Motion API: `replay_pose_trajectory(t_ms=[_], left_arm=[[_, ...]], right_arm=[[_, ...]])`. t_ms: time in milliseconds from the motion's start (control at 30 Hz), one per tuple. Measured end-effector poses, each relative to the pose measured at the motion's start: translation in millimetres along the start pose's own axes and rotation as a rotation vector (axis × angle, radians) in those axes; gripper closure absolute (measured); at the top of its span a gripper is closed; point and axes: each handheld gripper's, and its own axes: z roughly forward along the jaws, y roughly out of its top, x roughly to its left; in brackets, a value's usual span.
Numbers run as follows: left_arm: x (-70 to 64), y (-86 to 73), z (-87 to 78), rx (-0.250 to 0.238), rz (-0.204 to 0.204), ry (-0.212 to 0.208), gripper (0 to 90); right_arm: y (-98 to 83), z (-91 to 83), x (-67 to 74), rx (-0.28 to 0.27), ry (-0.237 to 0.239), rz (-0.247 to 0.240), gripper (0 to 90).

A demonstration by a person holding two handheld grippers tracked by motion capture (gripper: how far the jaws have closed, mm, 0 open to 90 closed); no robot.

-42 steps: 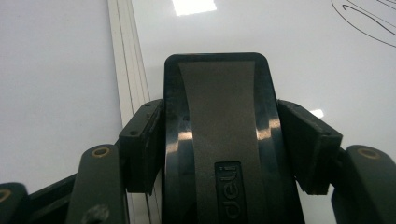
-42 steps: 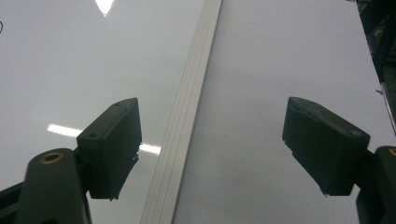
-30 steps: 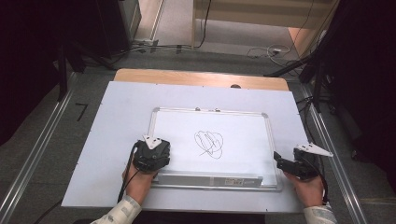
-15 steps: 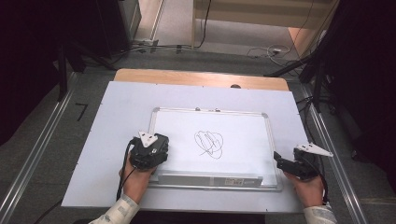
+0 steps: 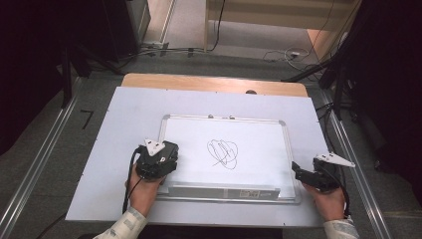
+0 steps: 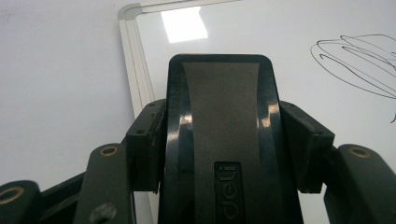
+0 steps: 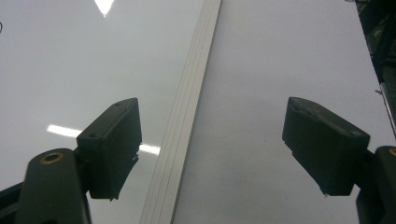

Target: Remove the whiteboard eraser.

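Observation:
A white whiteboard (image 5: 259, 144) with a silver frame lies flat on the table and has a black scribble (image 5: 222, 152) near its middle. My left gripper (image 5: 158, 155) hovers over the board's near left corner. In the left gripper view, the left gripper (image 6: 226, 144) is shut on a black board eraser (image 6: 219, 107), with the scribble (image 6: 359, 65) ahead to the right. My right gripper (image 5: 297, 172) is at the board's near right edge. In the right gripper view, the right gripper (image 7: 217, 140) stands open astride the board's frame (image 7: 187, 126), holding nothing.
The whiteboard rests on a large white sheet (image 5: 129, 114) that covers a wooden table (image 5: 199, 82). Metal rails (image 5: 45, 159) run along the floor on both sides. Cables (image 5: 278, 52) lie on the floor beyond the table.
My left gripper has crept a little forward over the board's left part with the eraser. The right gripper has stayed in place.

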Motion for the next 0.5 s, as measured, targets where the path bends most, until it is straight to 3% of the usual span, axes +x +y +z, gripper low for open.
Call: replay_pose_trajectory(t_ms=[500], left_arm=[[-0.2,-0.2,-0.1,-0.008,0.004,-0.009,39.9]], right_arm=[[-0.1,0.7,0.2,0.003,-0.001,-0.001,18.4]])
